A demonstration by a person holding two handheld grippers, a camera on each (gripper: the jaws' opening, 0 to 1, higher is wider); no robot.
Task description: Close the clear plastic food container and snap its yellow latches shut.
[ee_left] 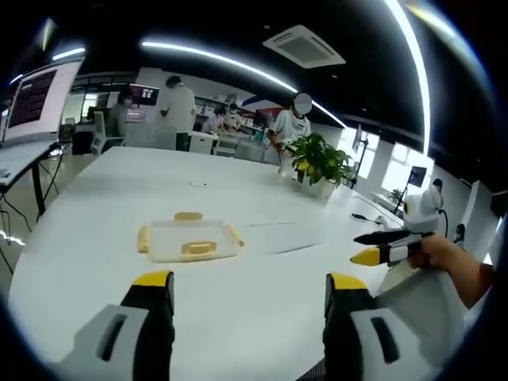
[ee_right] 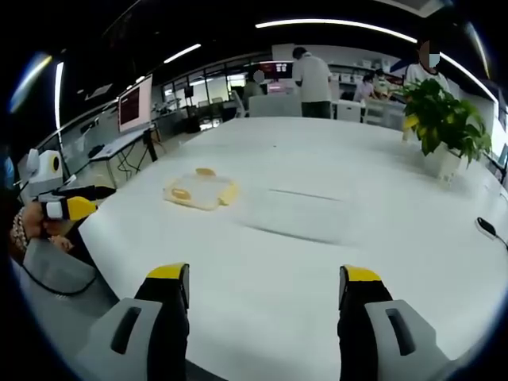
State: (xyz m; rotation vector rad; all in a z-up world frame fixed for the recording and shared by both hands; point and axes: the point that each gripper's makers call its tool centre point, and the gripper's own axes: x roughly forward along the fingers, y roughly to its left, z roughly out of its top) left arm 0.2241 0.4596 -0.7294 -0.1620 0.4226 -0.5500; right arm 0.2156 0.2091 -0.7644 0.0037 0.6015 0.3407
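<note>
Both grippers hover wide apart over the white table, container ahead and untouched.

The table is big and round, with a potted plant at its far side and people standing beyond. The clear plastic food container lies flat mid-table, lid seemingly resting on it, yellow latches sticking out at its sides, apparently not snapped. Left gripper: jaws spread, holding nothing; container sits straight ahead, slightly left, long axis across the view. Right gripper: jaws spread too, empty; container lies further off, ahead-left. The left gripper looks nearer, so it likely reaches first. Right gripper's closed-looking tip in left gripper view is too small to judge.
</note>
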